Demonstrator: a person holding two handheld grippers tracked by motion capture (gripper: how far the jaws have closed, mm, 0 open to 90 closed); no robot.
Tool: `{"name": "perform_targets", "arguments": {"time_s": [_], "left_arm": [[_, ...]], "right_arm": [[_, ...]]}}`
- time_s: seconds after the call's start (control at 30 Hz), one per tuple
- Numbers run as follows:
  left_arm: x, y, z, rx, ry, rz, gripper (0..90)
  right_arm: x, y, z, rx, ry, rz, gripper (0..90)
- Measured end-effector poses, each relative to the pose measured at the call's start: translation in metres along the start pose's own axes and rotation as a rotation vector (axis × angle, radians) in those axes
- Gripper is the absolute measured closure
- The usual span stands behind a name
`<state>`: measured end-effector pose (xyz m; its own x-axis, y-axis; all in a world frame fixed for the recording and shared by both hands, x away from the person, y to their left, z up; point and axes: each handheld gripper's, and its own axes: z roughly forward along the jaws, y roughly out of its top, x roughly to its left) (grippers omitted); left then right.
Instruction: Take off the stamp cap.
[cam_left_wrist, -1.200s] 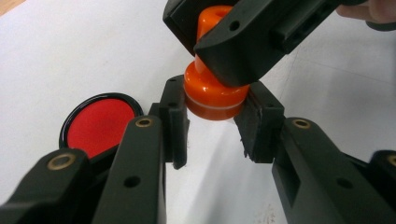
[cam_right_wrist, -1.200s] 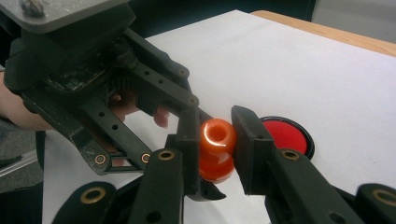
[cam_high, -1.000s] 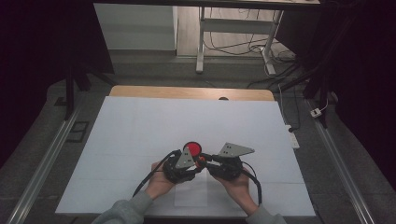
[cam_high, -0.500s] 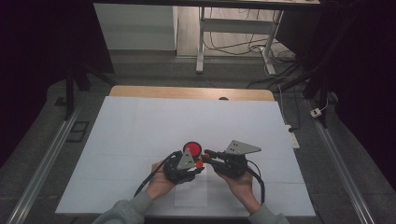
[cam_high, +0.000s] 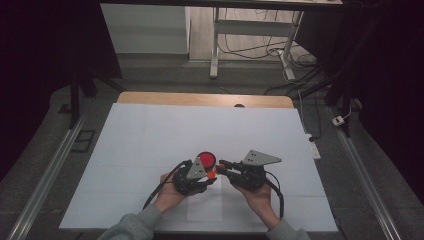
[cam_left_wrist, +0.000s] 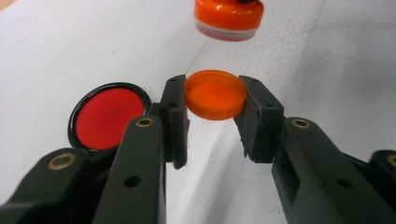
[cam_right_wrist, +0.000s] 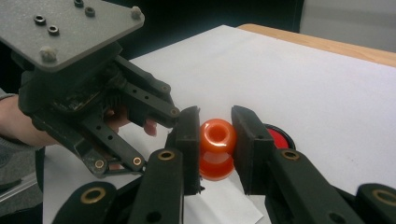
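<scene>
two grippers meet low over the white table (cam_high: 150, 150), near its front edge. the left gripper (cam_left_wrist: 215, 105) pinches a shallow orange cap (cam_left_wrist: 215, 94) by its rim, hollow side up and empty. the right gripper (cam_right_wrist: 215, 140) is clamped on a small orange bottle (cam_right_wrist: 216, 147), its open neck showing, contents hidden. beside them a round black-rimmed red lid (cam_left_wrist: 108, 115) lies flat on the table.

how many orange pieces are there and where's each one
2. A flat orange cap is clamped between the left gripper's jaws. A taller orange bottle-like piece is clamped between the right gripper's jaws, close to the cap. The red disc on the table isn't counted.
</scene>
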<state>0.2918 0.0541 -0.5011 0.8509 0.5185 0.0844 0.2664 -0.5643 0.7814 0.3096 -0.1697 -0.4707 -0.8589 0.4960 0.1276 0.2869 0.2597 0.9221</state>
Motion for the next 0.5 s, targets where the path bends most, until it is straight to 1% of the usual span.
{"name": "perform_targets", "arguments": {"time_s": [0.2, 0.3, 0.37, 0.5], "left_arm": [[0.005, -0.005, -0.007, -0.013, 0.013, -0.022, 64.8], [0.007, -0.009, -0.013, -0.018, 0.013, -0.030, 64.8], [0.009, -0.011, -0.016, -0.024, 0.013, -0.043, 64.8], [0.012, -0.014, -0.023, -0.029, 0.018, -0.050, 64.8]], "right_arm": [[0.000, 0.001, -0.002, -0.012, -0.001, -0.002, 72.7], [0.000, 0.001, -0.003, -0.018, -0.004, -0.004, 72.7], [0.000, 0.001, -0.003, -0.023, -0.008, -0.007, 72.7], [-0.001, 0.001, -0.004, -0.023, -0.011, -0.005, 72.7]]}}
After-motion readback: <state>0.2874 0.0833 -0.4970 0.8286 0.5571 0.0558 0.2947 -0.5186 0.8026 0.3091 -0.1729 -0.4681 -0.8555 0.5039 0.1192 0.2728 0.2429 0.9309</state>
